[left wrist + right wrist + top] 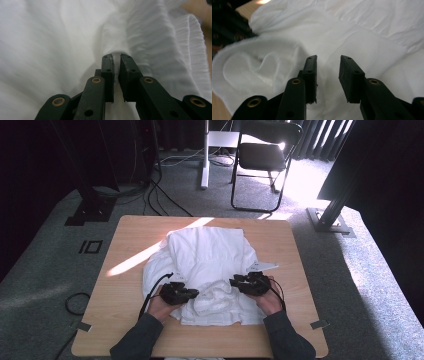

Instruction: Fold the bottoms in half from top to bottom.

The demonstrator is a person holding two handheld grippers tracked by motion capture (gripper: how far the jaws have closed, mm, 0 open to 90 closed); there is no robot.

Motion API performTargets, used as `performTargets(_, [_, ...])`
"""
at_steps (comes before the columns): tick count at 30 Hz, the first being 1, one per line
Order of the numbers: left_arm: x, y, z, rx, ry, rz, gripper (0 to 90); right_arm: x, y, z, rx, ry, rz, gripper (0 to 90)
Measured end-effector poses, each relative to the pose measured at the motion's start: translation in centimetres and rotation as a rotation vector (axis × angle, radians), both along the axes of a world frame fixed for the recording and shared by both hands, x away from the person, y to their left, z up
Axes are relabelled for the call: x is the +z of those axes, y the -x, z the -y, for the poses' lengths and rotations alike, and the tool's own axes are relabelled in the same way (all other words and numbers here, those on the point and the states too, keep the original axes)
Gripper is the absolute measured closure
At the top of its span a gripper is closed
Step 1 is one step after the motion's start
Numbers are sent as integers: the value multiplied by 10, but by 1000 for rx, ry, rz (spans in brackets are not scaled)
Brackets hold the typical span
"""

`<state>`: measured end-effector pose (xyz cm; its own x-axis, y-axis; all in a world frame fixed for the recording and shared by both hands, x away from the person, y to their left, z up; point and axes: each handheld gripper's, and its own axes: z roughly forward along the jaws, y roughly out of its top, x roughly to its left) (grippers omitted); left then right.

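Observation:
A white garment (207,265) lies crumpled on the wooden table (125,295), with a ribbed cuff or hem (160,50) bunched near its front. My left gripper (192,293) rests on the garment's front left part; in the left gripper view its jaws (116,58) are nearly together with a fold of white cloth pinched between them. My right gripper (234,281) sits on the garment's front right part. In the right gripper view (328,62) its jaws stand apart over the white cloth (352,32), with nothing clamped between them.
A white tag or paper slip (263,266) pokes out at the garment's right side. Behind the table stand a black folding chair (265,155), a white post (204,155) and floor cables (160,195). Bare tabletop runs along the left, right and front edges.

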<state>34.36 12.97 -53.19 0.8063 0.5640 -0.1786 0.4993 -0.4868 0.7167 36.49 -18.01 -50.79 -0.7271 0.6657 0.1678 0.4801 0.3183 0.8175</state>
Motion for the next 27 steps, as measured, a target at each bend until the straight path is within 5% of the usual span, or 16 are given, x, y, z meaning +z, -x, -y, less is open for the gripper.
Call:
performTargets(7, [-5, 12, -4, -23, -6, -13, 796, 4, 8, -22, 34, 12, 14, 645])
performTargets(9, [-9, 15, -6, -19, 1, -21, 786, -6, 18, -30, 64, 26, -5, 656])
performTargets(13, [-8, 19, -12, -18, 18, -23, 764, -37, 39, -42, 109, 133, -62, 686])
performTargets(17, [8, 17, -23, 43, -6, 48, 678, -34, 40, -36, 119, 111, -63, 663])
performTargets(19, [16, 11, -31, 98, -10, 82, 671, -25, 35, -31, 95, 104, -24, 631])
performTargets(22, [29, -11, -43, 213, -12, 140, 648, -10, 13, -18, -16, 69, 23, 627])
performTargets(27, [33, -53, -39, 307, -10, 152, 620, -4, -37, -9, -172, 61, 38, 566])
